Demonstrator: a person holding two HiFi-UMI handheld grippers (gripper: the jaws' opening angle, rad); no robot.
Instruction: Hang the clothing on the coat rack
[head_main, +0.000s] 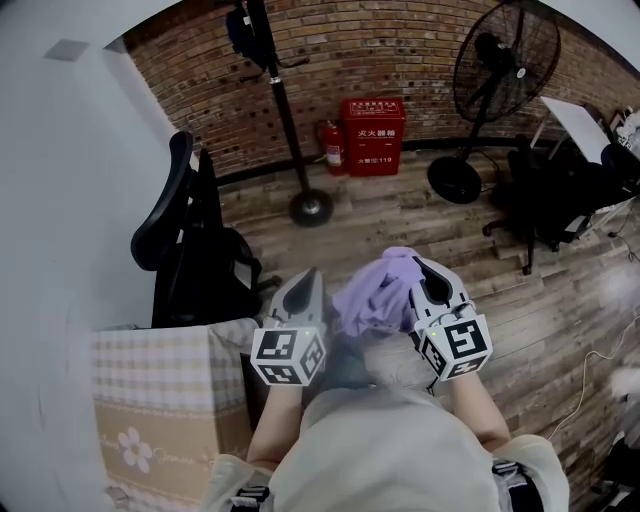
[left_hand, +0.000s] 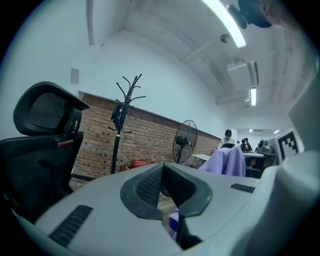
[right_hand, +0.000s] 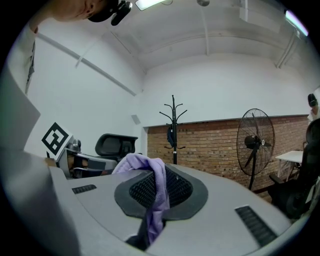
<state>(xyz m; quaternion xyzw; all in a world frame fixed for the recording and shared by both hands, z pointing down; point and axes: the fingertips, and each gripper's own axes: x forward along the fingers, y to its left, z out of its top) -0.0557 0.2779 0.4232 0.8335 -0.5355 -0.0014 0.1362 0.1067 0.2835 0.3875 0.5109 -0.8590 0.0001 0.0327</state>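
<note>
A crumpled purple garment (head_main: 375, 290) hangs between my two grippers, in front of my body. My right gripper (head_main: 425, 280) is shut on it; in the right gripper view the cloth (right_hand: 157, 195) drapes over the closed jaws. My left gripper (head_main: 305, 288) is shut too, with a strip of purple cloth (left_hand: 174, 222) pinched low between its jaws, and the rest of the garment (left_hand: 227, 160) shows to the right. The black coat rack (head_main: 278, 100) stands ahead by the brick wall, with a dark item hung near its top (left_hand: 116, 116). The coat rack (right_hand: 173, 130) is several steps away.
A black office chair (head_main: 185, 240) stands at my left, with a checked cardboard box (head_main: 160, 400) beside it. A red fire-equipment box (head_main: 372, 135) and a standing fan (head_main: 500, 70) line the wall. Dark chairs and a desk (head_main: 560, 190) crowd the right. Wooden floor (head_main: 400, 215) lies between me and the rack.
</note>
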